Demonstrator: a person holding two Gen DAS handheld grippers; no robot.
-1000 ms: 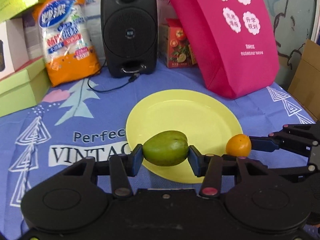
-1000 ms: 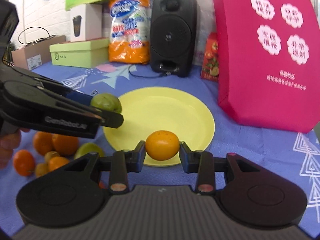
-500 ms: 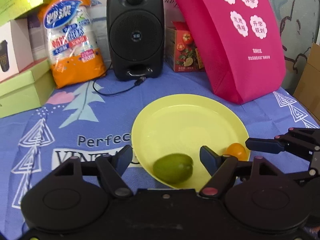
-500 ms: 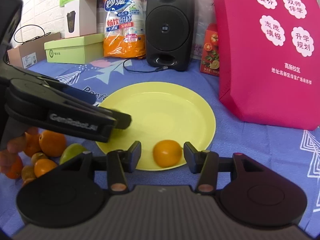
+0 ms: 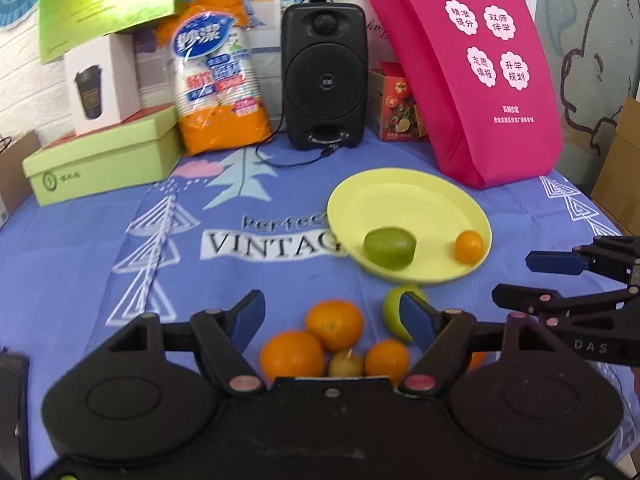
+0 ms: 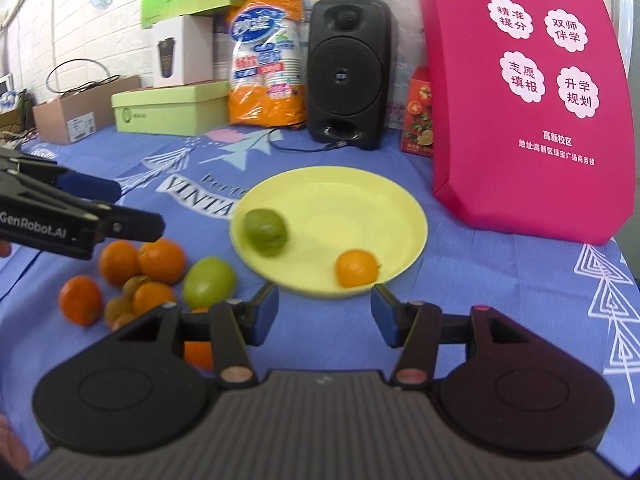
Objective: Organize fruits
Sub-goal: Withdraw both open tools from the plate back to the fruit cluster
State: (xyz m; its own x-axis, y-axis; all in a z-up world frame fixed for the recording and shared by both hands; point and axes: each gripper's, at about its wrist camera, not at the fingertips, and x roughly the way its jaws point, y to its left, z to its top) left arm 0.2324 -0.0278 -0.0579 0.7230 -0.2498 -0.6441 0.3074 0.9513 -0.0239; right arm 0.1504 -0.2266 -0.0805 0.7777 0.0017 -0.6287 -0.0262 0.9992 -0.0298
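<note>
A yellow plate (image 5: 404, 204) (image 6: 344, 200) lies on the blue cloth and holds a green mango (image 5: 389, 248) (image 6: 266, 232) and a small orange (image 5: 469, 246) (image 6: 357, 268). My left gripper (image 5: 334, 320) is open and empty, hovering over a pile of several oranges (image 5: 334, 324) (image 6: 160, 255) and a second green fruit (image 5: 394, 310) (image 6: 209, 282) in front of the plate. My right gripper (image 6: 324, 312) is open and empty, just in front of the plate's near rim. It shows at the right of the left wrist view (image 5: 536, 280).
A black speaker (image 5: 323, 76) with a trailing cable, an orange cup pack (image 5: 218, 76), a green box (image 5: 100, 160), a juice carton (image 5: 396, 104) and a pink bag (image 5: 476, 72) stand along the back. Cardboard boxes sit at the right edge (image 5: 620, 168).
Both grippers let go of their fruit onto the plate, opened wide and drew back toward me. The left one now hangs over the fruit pile.
</note>
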